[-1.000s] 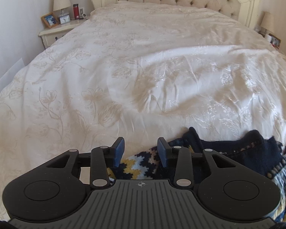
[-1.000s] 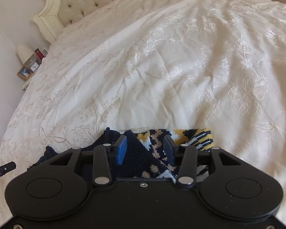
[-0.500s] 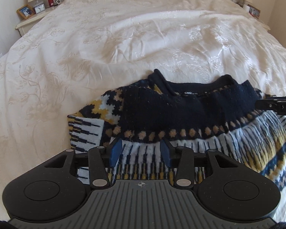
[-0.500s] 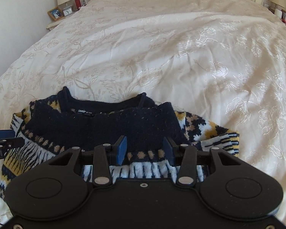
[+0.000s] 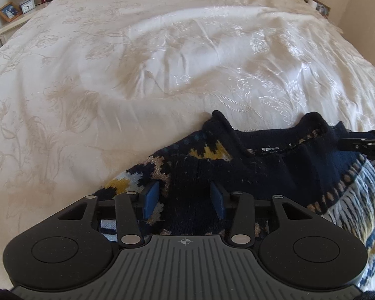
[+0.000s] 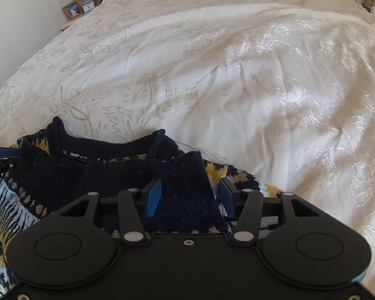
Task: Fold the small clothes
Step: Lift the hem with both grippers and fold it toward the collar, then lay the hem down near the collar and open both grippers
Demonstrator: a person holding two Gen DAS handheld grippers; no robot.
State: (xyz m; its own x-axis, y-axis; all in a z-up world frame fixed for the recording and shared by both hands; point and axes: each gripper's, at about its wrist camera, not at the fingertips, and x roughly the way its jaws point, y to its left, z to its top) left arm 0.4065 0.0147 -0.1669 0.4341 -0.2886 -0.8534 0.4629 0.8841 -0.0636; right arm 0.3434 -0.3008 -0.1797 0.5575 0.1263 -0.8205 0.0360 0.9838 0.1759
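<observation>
Fuzzy knitted sweater, glossy embroidered bedspread, matt, probably plastic left gripper

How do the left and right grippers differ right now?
The left gripper hovers over the sweater's left shoulder, patterned knit beneath its left finger; the right gripper sits over the right shoulder, above a raised navy fold, patterned knit beyond its right finger. Both are open, with blue-padded fingers.

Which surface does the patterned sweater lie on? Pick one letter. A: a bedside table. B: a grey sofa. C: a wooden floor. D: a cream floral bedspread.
D: the navy patterned sweater rests on the cream floral bedspread, which also surrounds it in the right wrist view, with both open tools hovering over its shoulders.
</observation>
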